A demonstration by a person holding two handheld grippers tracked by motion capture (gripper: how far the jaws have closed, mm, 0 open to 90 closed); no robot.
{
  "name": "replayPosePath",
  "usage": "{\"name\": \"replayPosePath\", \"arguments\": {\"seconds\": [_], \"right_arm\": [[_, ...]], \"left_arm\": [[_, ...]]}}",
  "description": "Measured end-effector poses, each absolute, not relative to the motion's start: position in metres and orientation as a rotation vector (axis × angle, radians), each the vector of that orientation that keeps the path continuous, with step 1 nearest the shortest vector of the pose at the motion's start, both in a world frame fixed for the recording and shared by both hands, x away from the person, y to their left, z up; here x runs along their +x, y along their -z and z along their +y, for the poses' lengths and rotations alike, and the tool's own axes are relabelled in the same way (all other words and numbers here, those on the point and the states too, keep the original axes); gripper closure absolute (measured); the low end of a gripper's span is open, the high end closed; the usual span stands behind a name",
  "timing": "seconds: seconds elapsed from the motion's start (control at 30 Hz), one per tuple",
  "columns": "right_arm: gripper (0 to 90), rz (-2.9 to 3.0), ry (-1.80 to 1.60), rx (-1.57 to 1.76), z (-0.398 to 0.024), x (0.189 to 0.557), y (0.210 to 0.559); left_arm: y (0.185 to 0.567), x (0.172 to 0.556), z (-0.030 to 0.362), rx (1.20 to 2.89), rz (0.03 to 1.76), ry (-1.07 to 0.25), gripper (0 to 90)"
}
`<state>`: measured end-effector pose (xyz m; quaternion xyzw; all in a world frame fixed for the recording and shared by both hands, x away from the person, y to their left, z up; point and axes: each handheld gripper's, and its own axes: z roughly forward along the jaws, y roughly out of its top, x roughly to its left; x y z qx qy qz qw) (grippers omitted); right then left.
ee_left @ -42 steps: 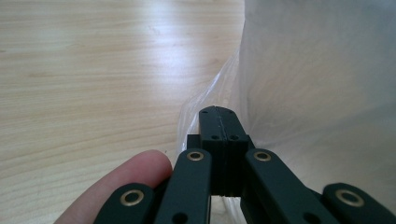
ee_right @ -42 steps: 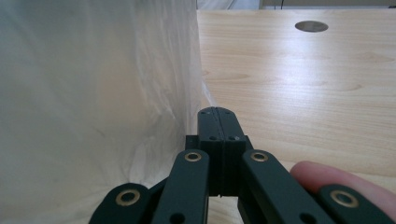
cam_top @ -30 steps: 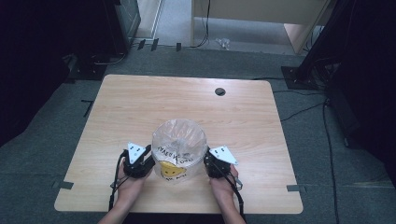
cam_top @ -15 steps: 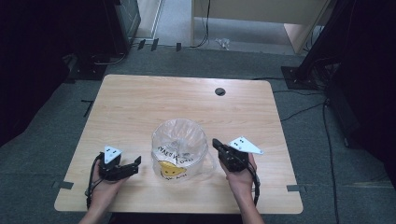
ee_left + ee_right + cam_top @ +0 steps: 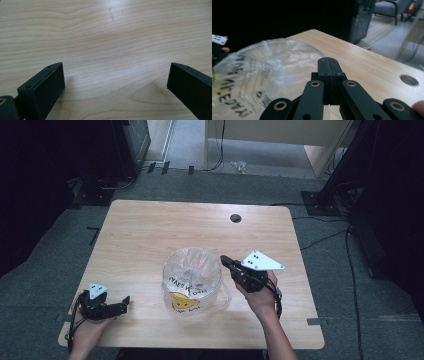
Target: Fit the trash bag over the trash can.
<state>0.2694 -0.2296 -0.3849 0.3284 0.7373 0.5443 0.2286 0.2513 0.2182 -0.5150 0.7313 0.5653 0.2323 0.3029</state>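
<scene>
A clear plastic bag (image 5: 192,279) with black print and a yellow smiley face stands open in the middle of the wooden table (image 5: 150,230). My right gripper (image 5: 225,260) is shut, its tip at the bag's right rim. In the right gripper view the closed jaws (image 5: 328,62) point past the bag (image 5: 262,72), and I see no film between them. My left gripper (image 5: 125,302) sits low at the table's front left corner, well clear of the bag. It is open, with only bare wood between its jaws (image 5: 115,77).
A round cable hole (image 5: 236,218) lies at the back of the table, also in the right gripper view (image 5: 409,80). Grey carpet, cables and dark stands surround the table. The table's front edge is close to my left hand.
Both grippers left the bag's sides. The left one moved out to the front left corner. The right one swung right, then rose with its tip at the bag's right rim.
</scene>
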Motion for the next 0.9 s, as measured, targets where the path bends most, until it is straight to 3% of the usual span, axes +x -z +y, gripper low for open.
{"name": "replayPosePath", "arguments": {"seconds": [0.47,0.9], "right_arm": [[90.0,2.444,-1.517,0.381,-0.170,0.292,0.363],[90.0,2.756,-1.220,0.068,-0.122,0.311,0.359]], "left_arm": [[0.518,0.254,0.223,1.976,1.436,-0.603,0.0],[0.518,0.254,0.223,1.978,1.431,-0.603,0.0]]}}
